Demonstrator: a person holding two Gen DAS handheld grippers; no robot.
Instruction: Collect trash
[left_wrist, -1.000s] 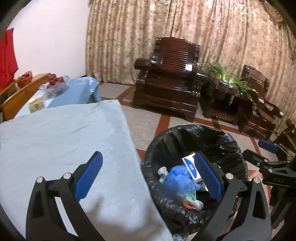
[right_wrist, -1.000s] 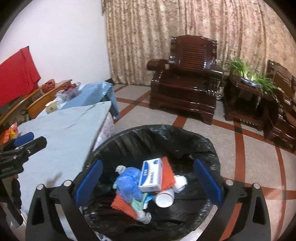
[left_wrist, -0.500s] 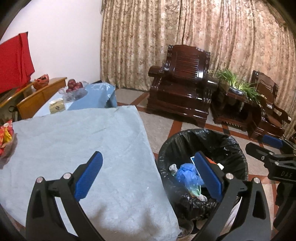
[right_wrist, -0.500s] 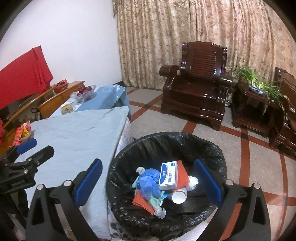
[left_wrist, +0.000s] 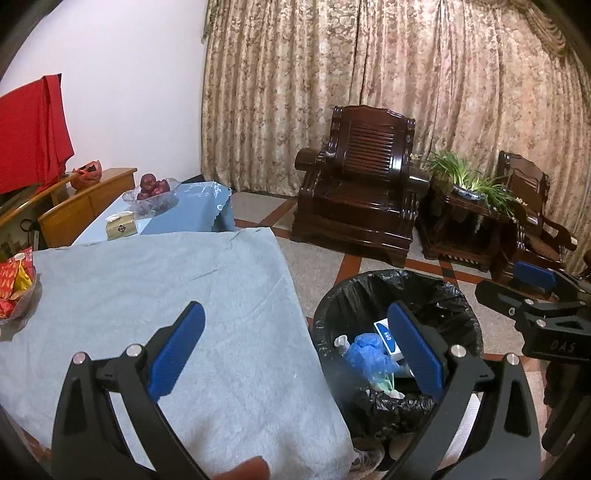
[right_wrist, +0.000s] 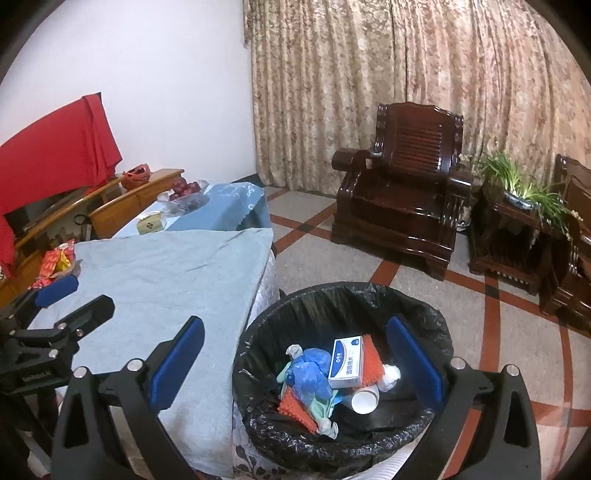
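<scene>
Your left gripper's (left_wrist: 295, 347) right finger covers part of the white-and-blue box (left_wrist: 386, 334) in the trash bin (left_wrist: 454, 295), so its print cannot be read there. The bin's near rim and base run off the bottom of the right wrist view, behind your right gripper (right_wrist: 295, 362). The snack packets (left_wrist: 13, 280) on the surface (left_wrist: 147, 288) are cut by the left edge. A blurred fingertip (left_wrist: 245, 469) intrudes at the bottom edge. The surface's legs stay hidden under its blue cloth.
</scene>
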